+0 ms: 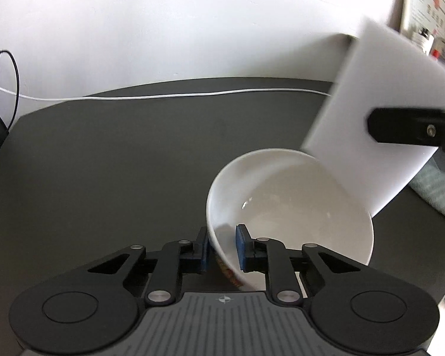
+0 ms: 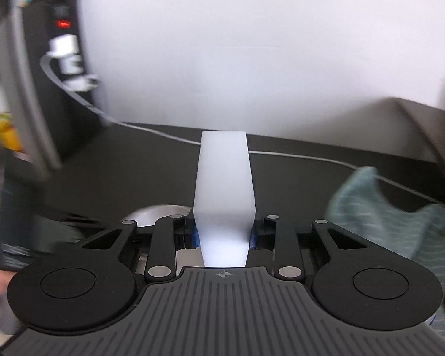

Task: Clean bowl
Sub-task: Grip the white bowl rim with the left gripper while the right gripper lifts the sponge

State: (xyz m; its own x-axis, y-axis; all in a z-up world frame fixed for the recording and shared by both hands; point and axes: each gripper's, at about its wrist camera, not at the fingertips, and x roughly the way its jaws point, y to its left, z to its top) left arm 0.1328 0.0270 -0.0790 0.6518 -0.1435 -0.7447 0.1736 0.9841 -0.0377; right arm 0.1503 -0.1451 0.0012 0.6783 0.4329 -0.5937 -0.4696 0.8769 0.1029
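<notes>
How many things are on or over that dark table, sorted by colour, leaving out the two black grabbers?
White: 3, the bowl pinched at its rim by the left gripper, the sponge block clamped in the right gripper, and the cable along the back
Green: 1, the cloth
Total: 4

In front of me a plain white wall (image 1: 163,23) rises behind the dark grey matte tabletop (image 1: 103,163). A thin white cable (image 1: 175,96) runs along the table's far edge. A crumpled pale teal cloth (image 2: 394,225) lies at my right.
</notes>
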